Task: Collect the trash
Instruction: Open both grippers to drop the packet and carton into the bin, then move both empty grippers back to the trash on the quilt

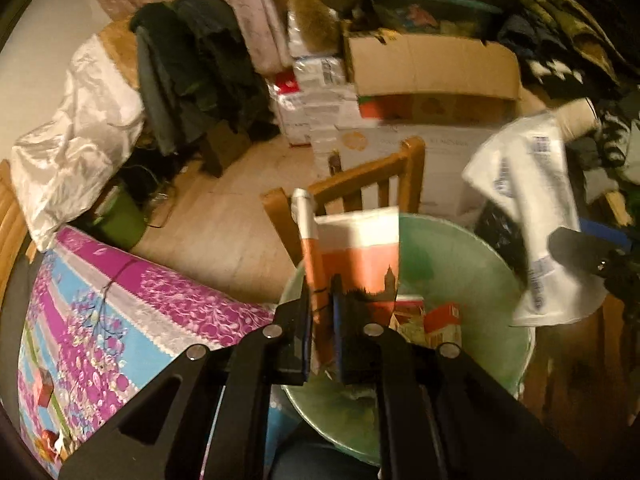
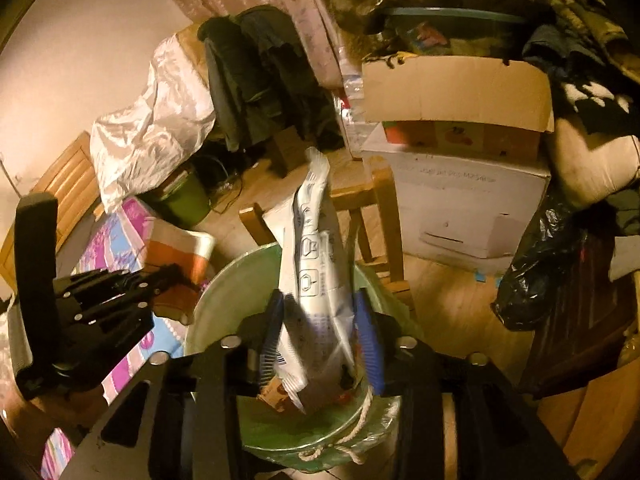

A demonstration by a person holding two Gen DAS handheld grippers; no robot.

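Trash is held over the green bin (image 1: pixel 460 264) so that a release drops it inside. An orange-and-white bag (image 1: pixel 360 256) is pinched between the nearly closed jaws of the left gripper (image 1: pixel 322 344), its long axis running up and away from the fingers, its top edge farthest from the tool. A white printed pouch (image 2: pixel 316 280) stands between the jaws of the right gripper (image 2: pixel 320 336); those jaws are parted, and whether the pads press on it cannot be told. Its long axis points forward and upward from the fingers, its lower end already sunk below the bin's rim, among scraps inside.
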